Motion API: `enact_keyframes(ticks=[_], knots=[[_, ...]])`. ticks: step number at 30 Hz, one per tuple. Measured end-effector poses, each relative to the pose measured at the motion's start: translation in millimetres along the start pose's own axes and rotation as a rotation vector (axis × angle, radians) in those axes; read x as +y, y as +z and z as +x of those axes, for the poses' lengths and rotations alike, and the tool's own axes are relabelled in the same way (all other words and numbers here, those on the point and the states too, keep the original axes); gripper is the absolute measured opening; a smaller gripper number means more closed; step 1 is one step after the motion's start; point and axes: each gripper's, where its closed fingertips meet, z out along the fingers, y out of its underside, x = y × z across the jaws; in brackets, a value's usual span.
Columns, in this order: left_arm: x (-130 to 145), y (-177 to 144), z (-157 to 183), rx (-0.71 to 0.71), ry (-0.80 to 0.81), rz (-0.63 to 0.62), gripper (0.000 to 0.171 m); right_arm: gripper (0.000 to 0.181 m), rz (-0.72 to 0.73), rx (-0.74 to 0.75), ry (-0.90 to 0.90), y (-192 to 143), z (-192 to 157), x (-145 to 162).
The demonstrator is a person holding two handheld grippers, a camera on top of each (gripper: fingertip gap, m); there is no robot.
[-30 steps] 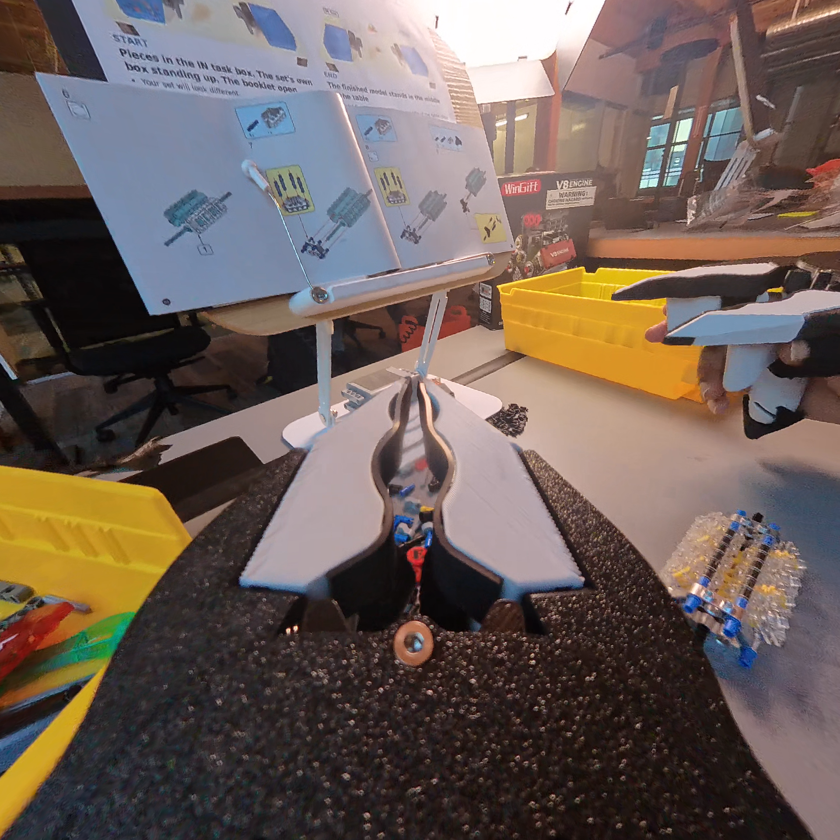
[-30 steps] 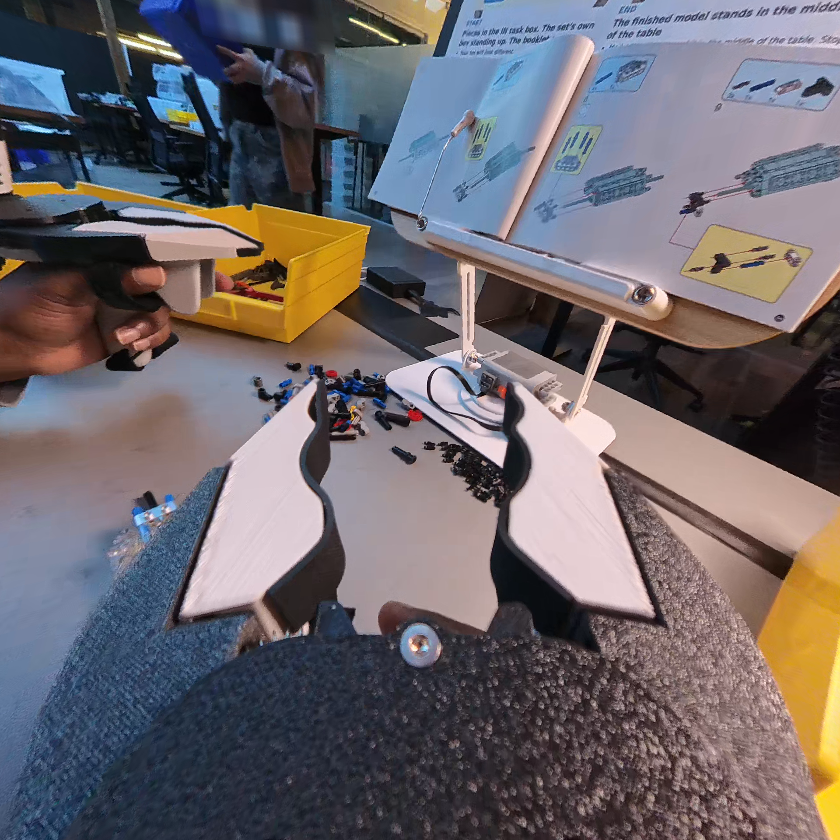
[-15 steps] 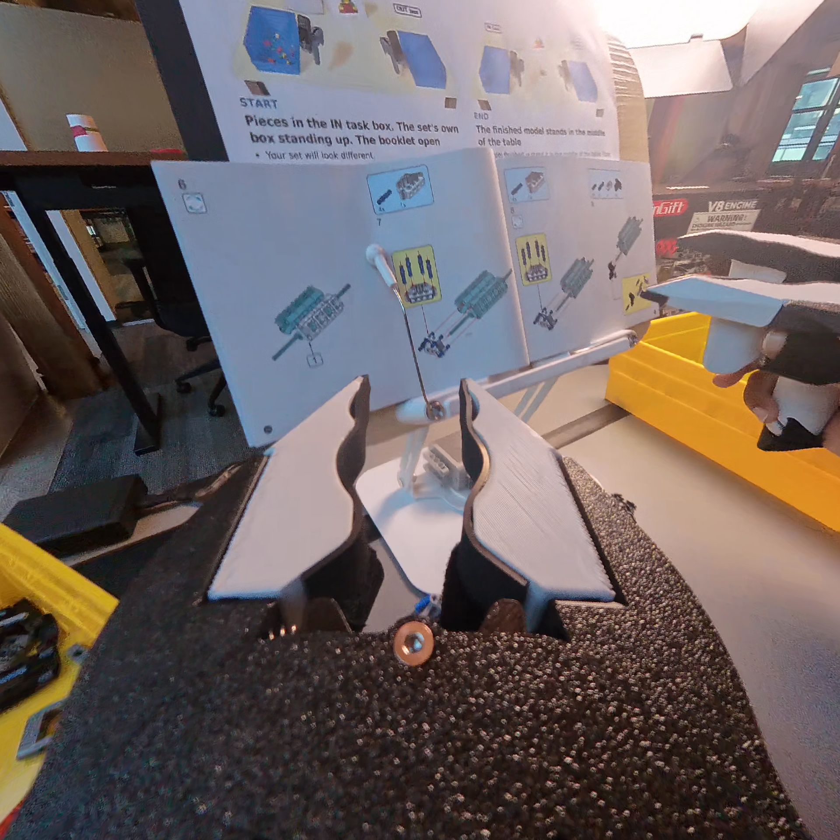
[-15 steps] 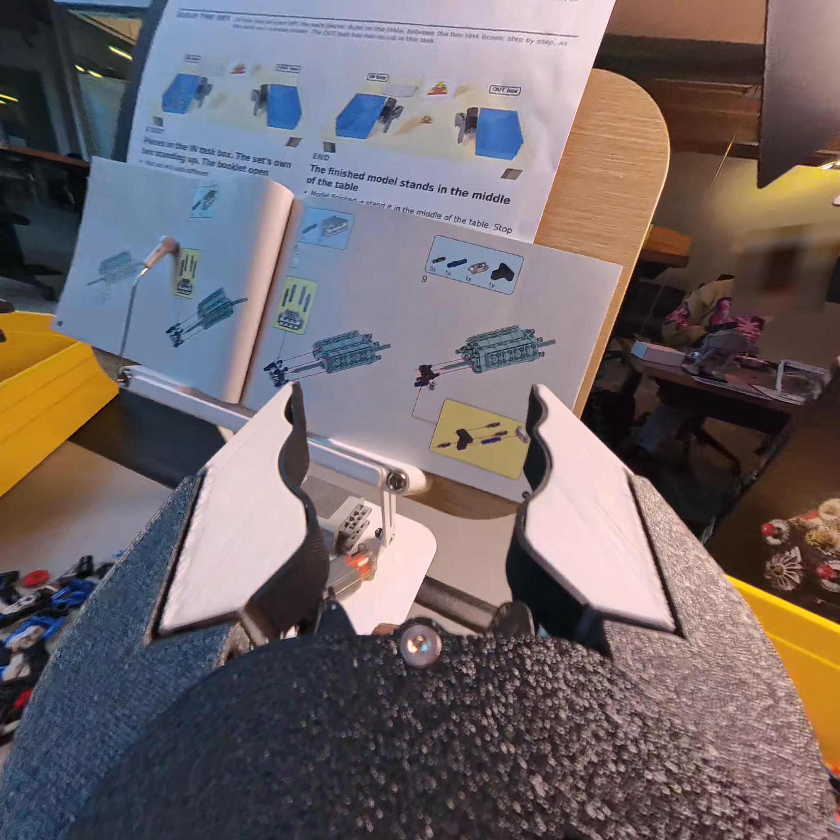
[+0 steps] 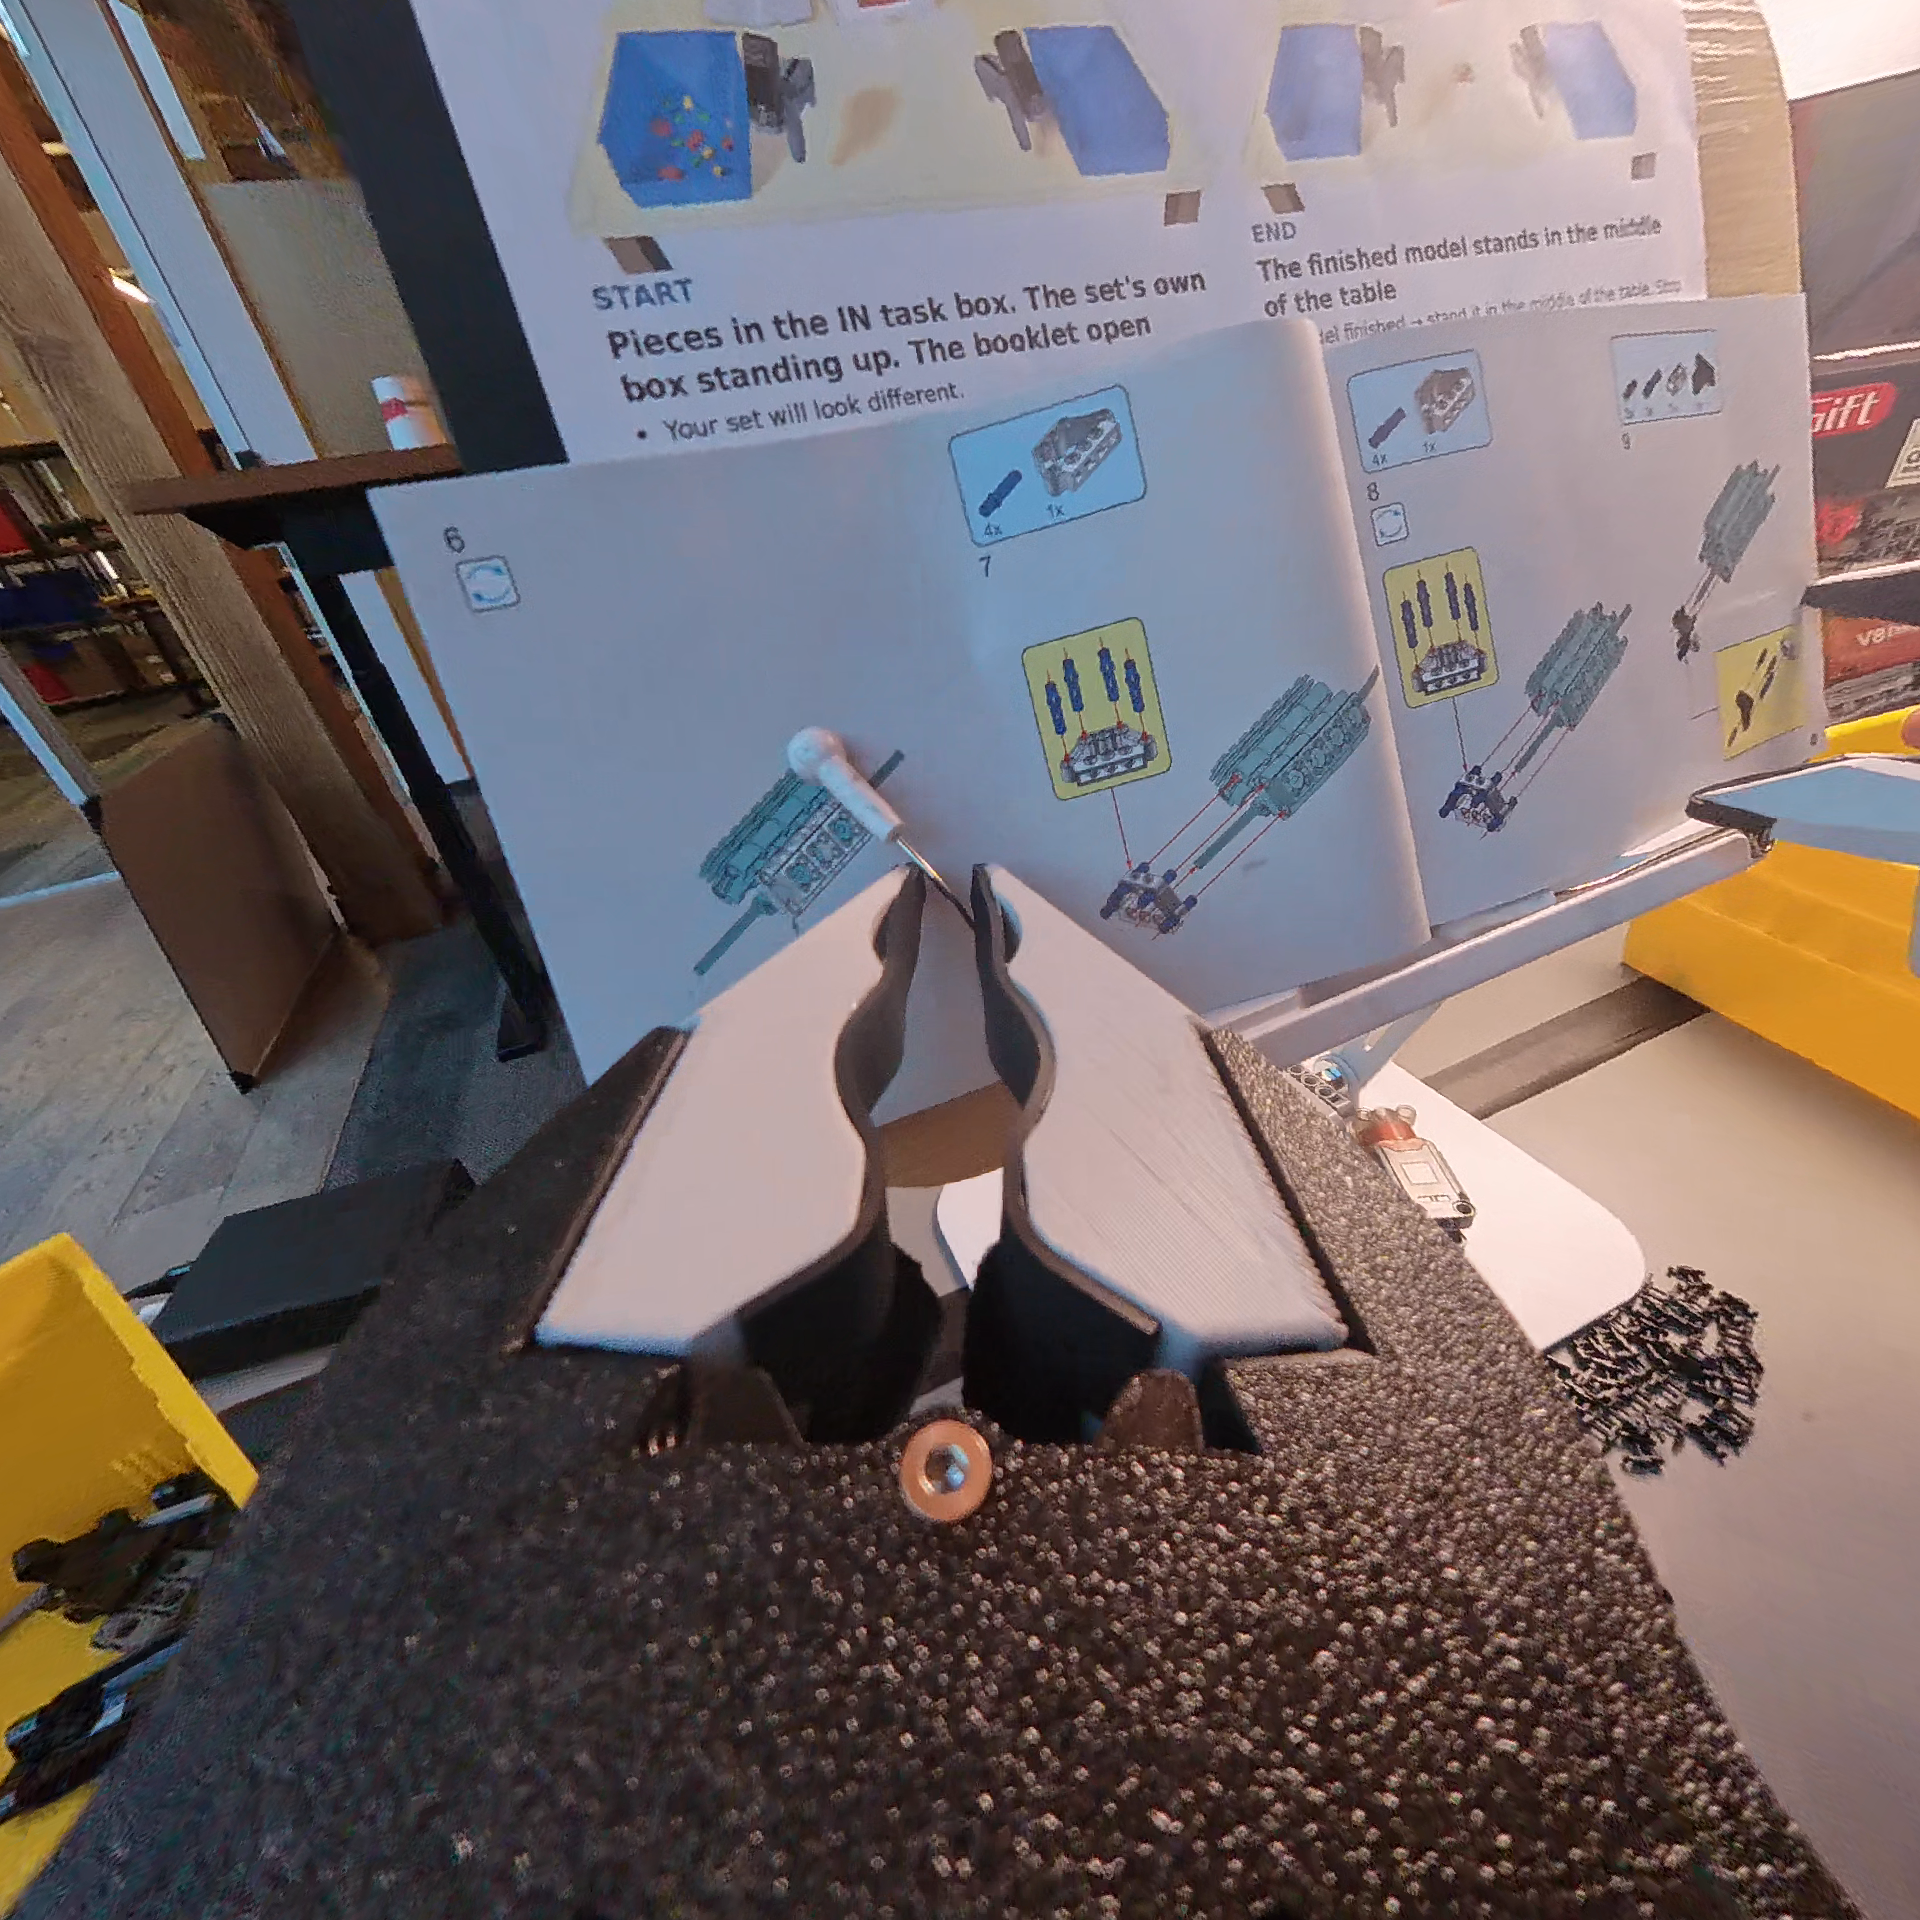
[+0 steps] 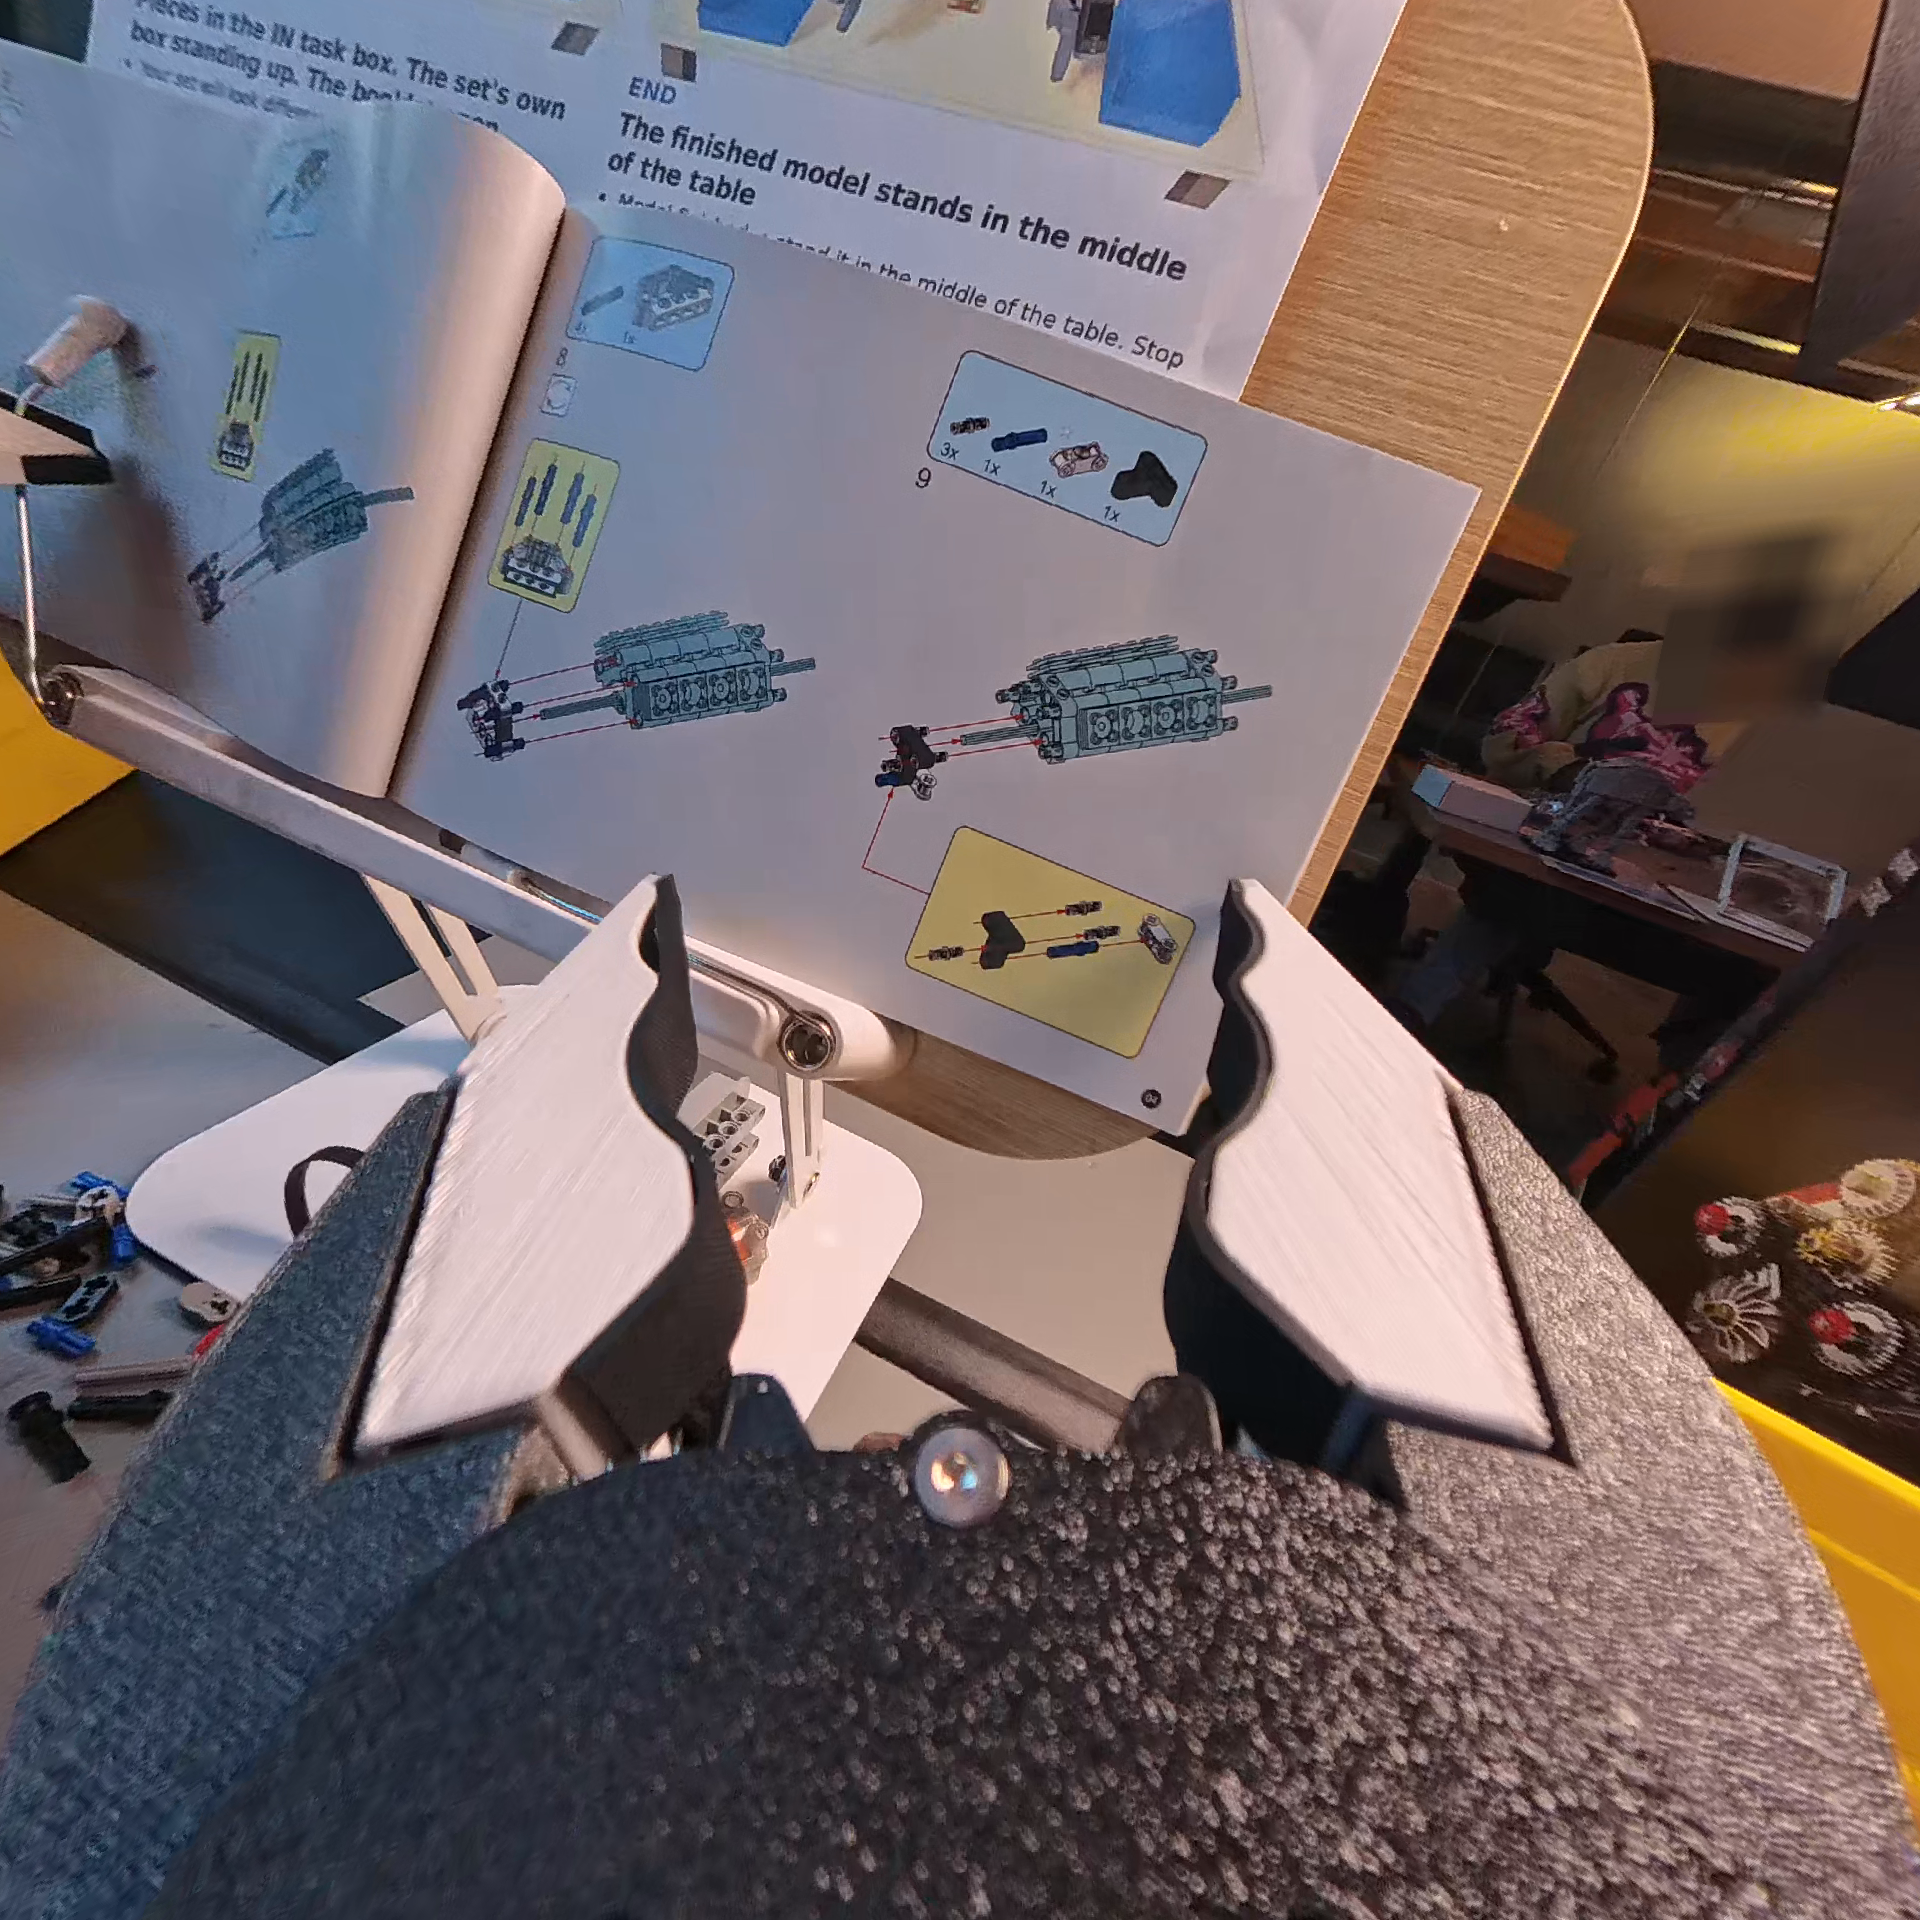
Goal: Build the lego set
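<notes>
A yellow plastic bin [image 5: 99,1455] at my left holds dark small parts; a second yellow bin [image 5: 1787,966] sits right. My left gripper [image 5: 948,891], its two ribbed white fingers nearly closed, pinches the thin wire of the page-holder clip [image 5: 840,795] against the open booklet [image 5: 790,665] on its stand. My right gripper [image 6: 940,914] gapes wide, empty, before the booklet's right page. Loose black pins [image 5: 1662,1382] lie heaped on the table.

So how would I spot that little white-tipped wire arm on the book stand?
Find the open booklet propped on the stand. On its left page lies a thin wire arm ending in a white knob, right above the left tool tips. Unlike the printed drawings around it, it is a real object and casts a shadow.
</notes>
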Motion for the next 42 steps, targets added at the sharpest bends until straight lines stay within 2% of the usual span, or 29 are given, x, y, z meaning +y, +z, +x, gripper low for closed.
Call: enact_keyframes(ticks=[4, 7, 10, 15, 18, 22, 23, 26, 29, 33, 42], knots=[[6, -7, -6, 0.013, -0.064, -0.016, 0.009, 0.099, -0.001, -0.001, 0.0, 0, 0, 1], [7, -9, -6, 0.024, -0.05, -0.02, 0.012, 0.1, -0.006, 0.0, 0.002, 0, -1, 1], [-2, -18, -6, 0.04, -0.052, 0.019, 0.031, 0.1, 0.009, -0.006, -0.003, -4, -2, -5], [-20, -63, -7, 0.028, -0.079, 0.1, 0.059, 0.095, 0.093, -0.031, -0.046, -16, -12, -37], [-7, -94, 18, 0.075, -0.093, 0.095, 0.054, 0.083, 0.151, -0.08, -0.052, -22, -33, -55], [40, -127, 51, 0.107, -0.097, 0.054, 0.042, 0.062, 0.172, -0.154, -0.047, -24, -65, -63], [50, -129, 59, 0.138, -0.082, 0.051, 0.036, 0.057, 0.173, -0.161, -0.045, -24, -70, -62], [71, -120, 73, 0.206, -0.01, -0.016, 0.037, 0.044, 0.169, -0.164, -0.04, -23, -80, -59], [68, -120, 77, 0.245, -0.038, 0.012, 0.032, 0.033, 0.153, -0.108, -0.068, -21, -71, -51], [71, -120, 76, 0.245, -0.024, 0.017, 0.026, 0.028, 0.117, -0.054, -0.059, -17, -48, -38], [78, -118, 80, 0.244, 0.019, 0.018, 0.025, 0.018, 0.117, 0.009, -0.016, -10, -13, -45]])
